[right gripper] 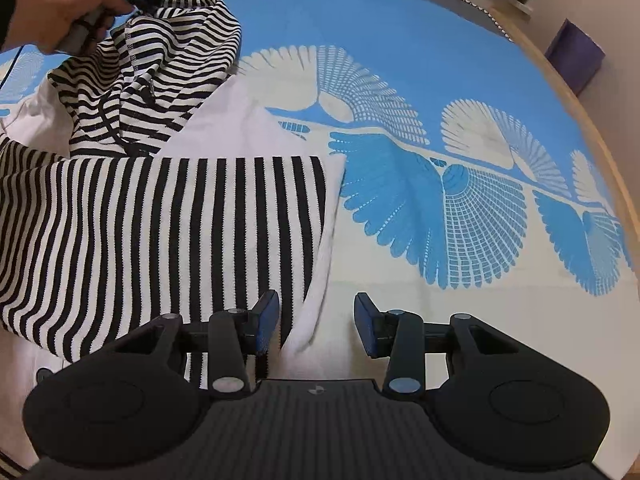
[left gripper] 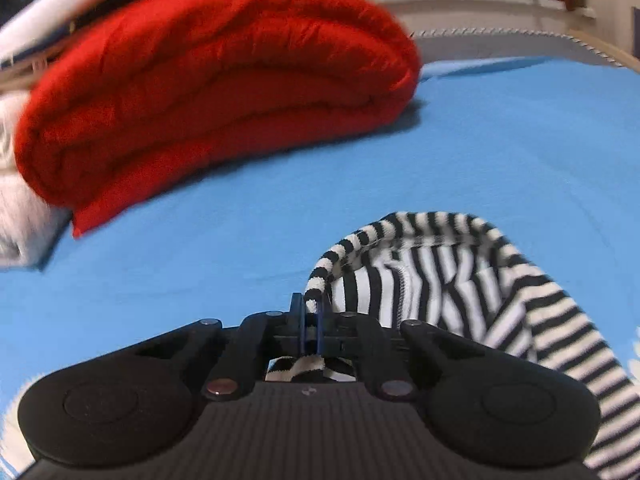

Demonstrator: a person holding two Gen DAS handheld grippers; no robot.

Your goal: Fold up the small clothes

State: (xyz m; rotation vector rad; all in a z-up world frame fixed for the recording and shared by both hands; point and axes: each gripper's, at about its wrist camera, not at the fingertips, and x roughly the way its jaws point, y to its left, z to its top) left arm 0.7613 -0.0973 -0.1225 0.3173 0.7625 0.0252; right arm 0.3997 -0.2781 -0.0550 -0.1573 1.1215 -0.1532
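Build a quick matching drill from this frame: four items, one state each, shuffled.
Items:
1. left claw
2. right claw
3. red garment
4. striped garment

States:
A. folded, lying on the blue cloth
B. open, gripping nothing
C. partly lifted, partly lying flat
D. shut on a striped hem

Pairs: 1-D, 2-B, 3-A, 4-C

No readable text or numbers anywhere; the small mark on each gripper body is seemingly a logo.

Blue bedspread [right gripper: 400, 20] (white-patterned) carries striped garment [right gripper: 160, 216], red blanket [left gripper: 208, 80].
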